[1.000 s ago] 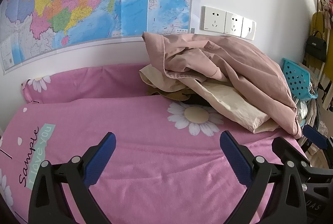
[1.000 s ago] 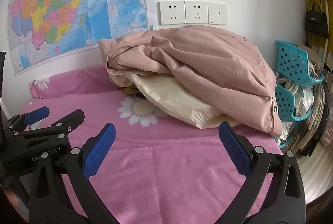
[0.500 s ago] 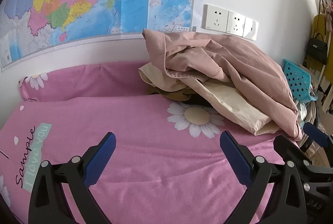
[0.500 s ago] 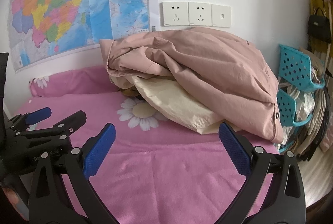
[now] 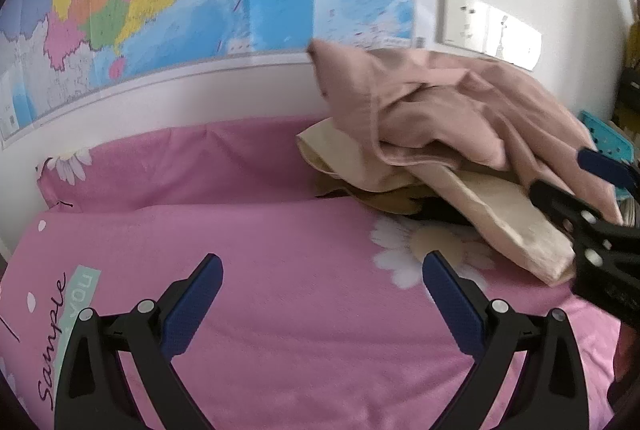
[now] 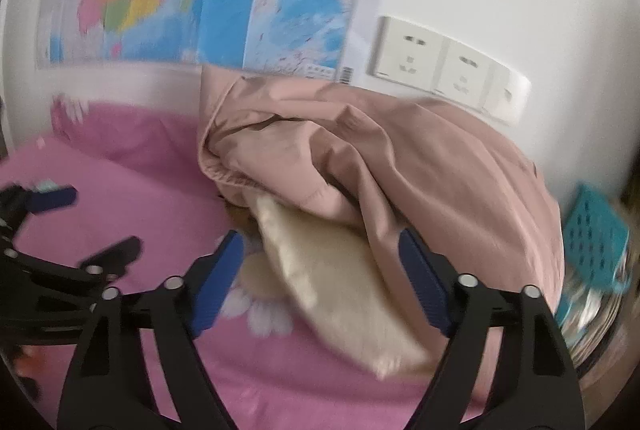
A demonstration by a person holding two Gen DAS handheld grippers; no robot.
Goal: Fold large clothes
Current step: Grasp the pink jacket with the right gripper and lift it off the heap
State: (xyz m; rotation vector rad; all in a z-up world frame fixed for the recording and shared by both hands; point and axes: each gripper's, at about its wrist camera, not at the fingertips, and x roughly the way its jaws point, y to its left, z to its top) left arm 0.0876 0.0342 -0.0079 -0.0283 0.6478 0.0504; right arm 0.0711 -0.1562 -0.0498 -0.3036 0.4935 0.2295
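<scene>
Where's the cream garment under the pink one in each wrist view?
Left wrist: cream garment at right of centre, sticking out below the pink garment, beside the right gripper.
Right wrist: cream garment at lower centre, framed by the right gripper.
Shared landmark: wall sockets above the pile.

Left tongs (image 5: 322, 294), right tongs (image 6: 320, 262) — black frames, blue pads, silver rivets.

Open pink bedspread (image 5: 280, 250) ahead; heaped clothes pile (image 6: 400, 166) against wall at right.
</scene>
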